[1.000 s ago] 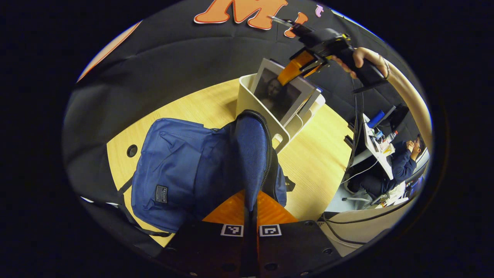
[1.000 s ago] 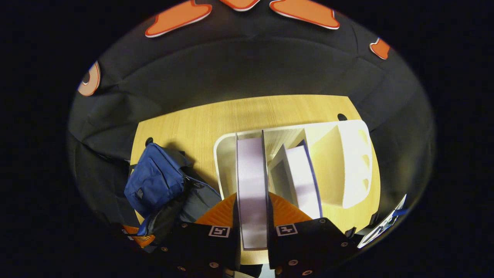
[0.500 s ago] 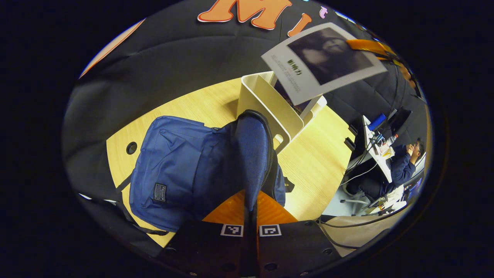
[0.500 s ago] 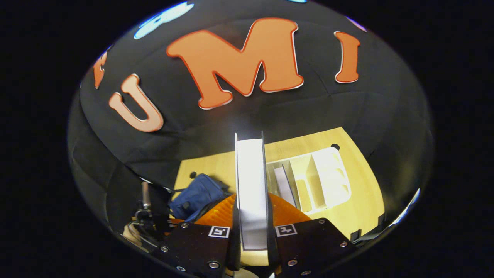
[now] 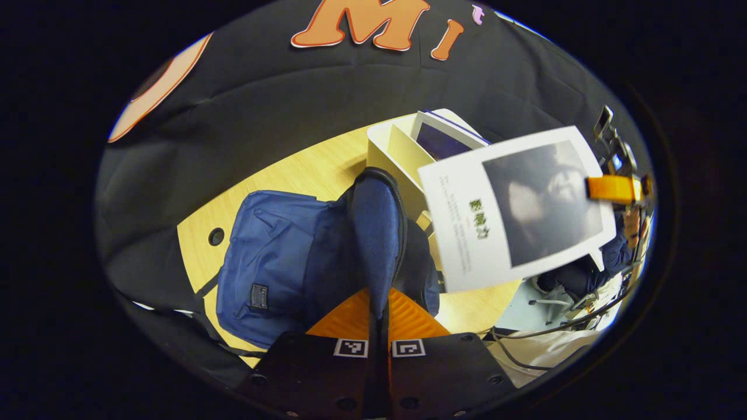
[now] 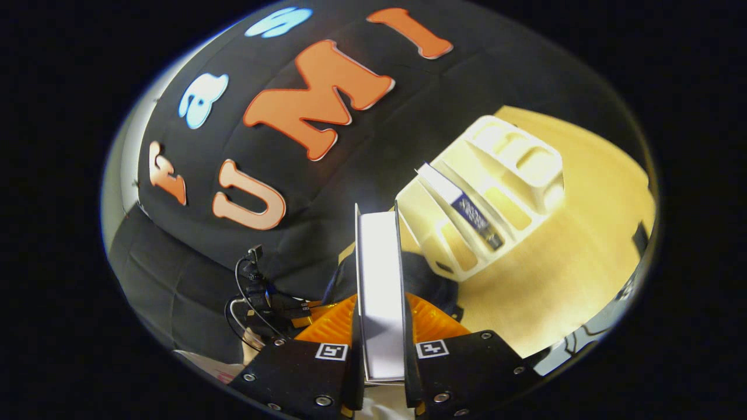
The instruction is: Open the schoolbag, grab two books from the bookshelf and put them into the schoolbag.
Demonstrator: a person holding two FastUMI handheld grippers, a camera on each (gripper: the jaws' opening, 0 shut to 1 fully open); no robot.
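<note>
Both grippers we find clamped: left gripper pinching the schoolbag flap, right gripper pinching a book.

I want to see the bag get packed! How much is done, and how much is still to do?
Done: the schoolbag is open, its flap pinched up by the left gripper.

In hand: the right gripper is clamped on the first book, held in the air beside the bag.

Left: drop that book in, then fetch the second book, which stands in the bookshelf.
</note>
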